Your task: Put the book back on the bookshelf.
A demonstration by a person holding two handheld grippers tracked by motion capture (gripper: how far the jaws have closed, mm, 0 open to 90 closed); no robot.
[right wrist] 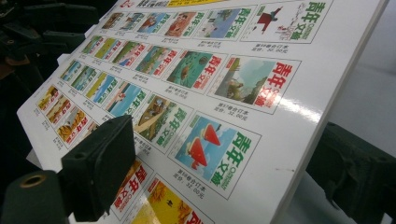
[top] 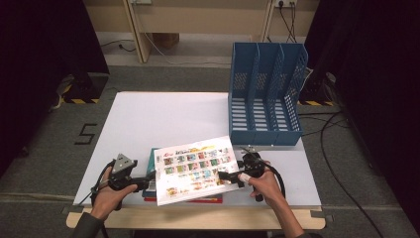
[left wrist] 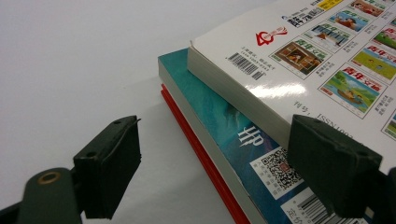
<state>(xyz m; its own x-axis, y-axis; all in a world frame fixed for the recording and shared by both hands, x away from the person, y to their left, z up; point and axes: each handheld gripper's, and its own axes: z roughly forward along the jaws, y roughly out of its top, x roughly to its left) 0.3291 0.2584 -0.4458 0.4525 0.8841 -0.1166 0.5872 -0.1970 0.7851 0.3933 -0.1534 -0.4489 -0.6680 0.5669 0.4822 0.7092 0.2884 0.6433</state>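
Three books lie stacked at the near edge of the white table (top: 148, 119) in the high view: the white magazine-like book (top: 194, 168) with rows of small colour pictures sits on top, skewed across a teal book (top: 153, 156), and a red book (top: 210, 200) peeks out underneath. The left gripper (top: 143, 182) rests at the stack's left edge, and the right gripper (top: 229, 176) has its jaws over the top book's right edge. A blue file rack (top: 265, 94) with three slots stands well apart at the far right.

In the left gripper view, the jaws stand apart with nothing pressed between them. One pad hovers over bare table; the other is in front of the white book (left wrist: 299, 60), whether touching I cannot tell. The teal book (left wrist: 233, 135) and red book (left wrist: 201, 149) show below it.

In the right gripper view, the jaws straddle the edge of the white book (right wrist: 196, 93), one pad above the glossy cover and one below, but a gap shows on both sides, so the grip is released.

The book looks moderately thick and fairly heavy for a one-edge pinch; its soft cover would likely sag if lifted by a corner, and the gloss may let the pads slide. A hold deep over the right edge, near the middle of its length, seems the safest, with the left claw steadying the spine side.
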